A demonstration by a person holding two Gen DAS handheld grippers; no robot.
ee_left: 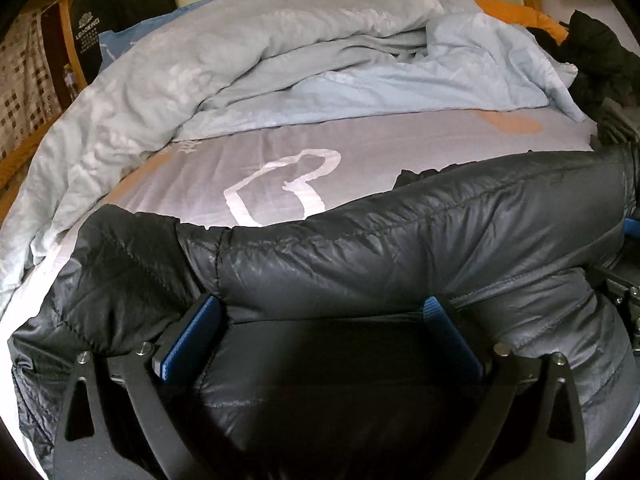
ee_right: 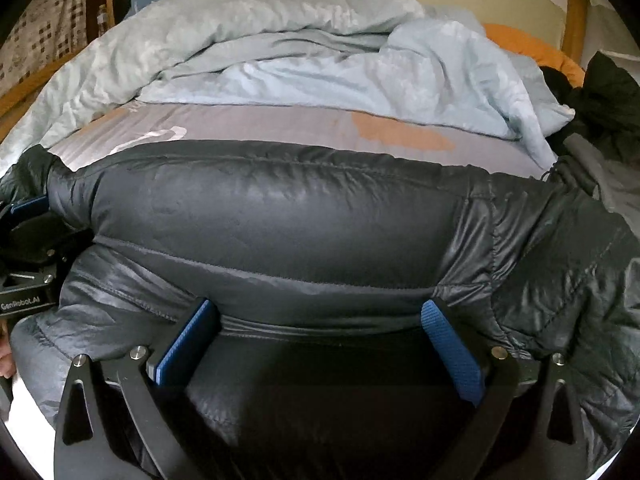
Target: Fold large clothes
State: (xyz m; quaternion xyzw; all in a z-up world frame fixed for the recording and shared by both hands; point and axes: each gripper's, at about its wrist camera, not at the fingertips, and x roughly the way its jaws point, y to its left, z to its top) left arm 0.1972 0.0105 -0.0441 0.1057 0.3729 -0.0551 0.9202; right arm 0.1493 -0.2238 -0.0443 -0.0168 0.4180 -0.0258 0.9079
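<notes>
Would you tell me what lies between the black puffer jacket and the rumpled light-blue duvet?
Only bare grey bedsheet separates the jacket from the duvet, carrying white and orange printed patches; both wrist views show it.

bed [ee_left: 200,168]: grey sheet with a white outline print and an orange patch
near edge: black puffer jacket [ee_left: 400,232] lying across the sheet
far side: pale blue duvet [ee_left: 280,60] bunched up
right end: orange pillow [ee_left: 516,14], dark clothes [ee_left: 600,52]
</notes>
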